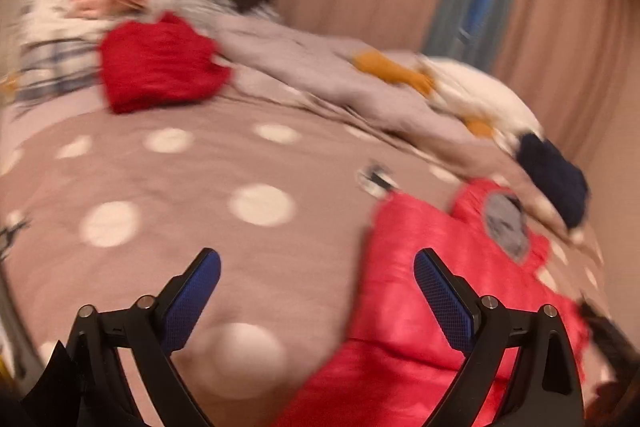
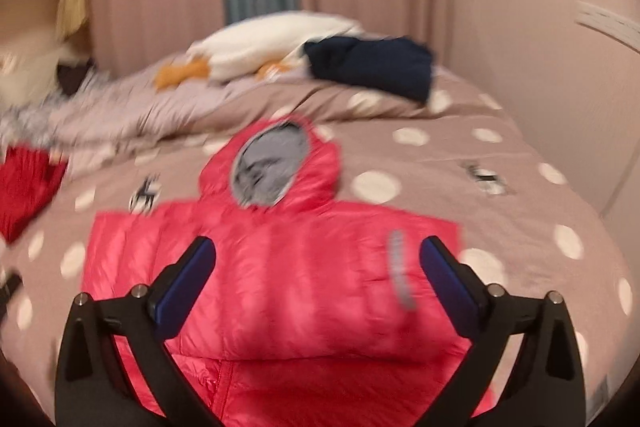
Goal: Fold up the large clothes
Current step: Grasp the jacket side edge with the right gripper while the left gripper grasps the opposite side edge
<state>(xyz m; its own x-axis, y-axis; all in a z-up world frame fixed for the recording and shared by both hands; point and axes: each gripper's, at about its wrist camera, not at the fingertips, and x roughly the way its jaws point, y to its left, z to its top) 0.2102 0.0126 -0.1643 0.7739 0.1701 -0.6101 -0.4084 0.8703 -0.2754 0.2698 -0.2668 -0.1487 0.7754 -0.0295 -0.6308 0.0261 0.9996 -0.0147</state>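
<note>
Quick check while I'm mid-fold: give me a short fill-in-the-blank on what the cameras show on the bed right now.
1. The pink jacket lies on a bedspread patterned with white ____.
2. The jacket's hood has a ____ lining.
3. The right gripper hovers over the jacket with its jaws ____.
4. The navy garment lies beside a ____ pillow.

Missing words: dots; grey; open; white

The left tongs point(image 1: 316, 301) stand wide open, nothing between their blue pads. The right tongs point(image 2: 318, 287) gape equally wide, gripping nothing.
</note>
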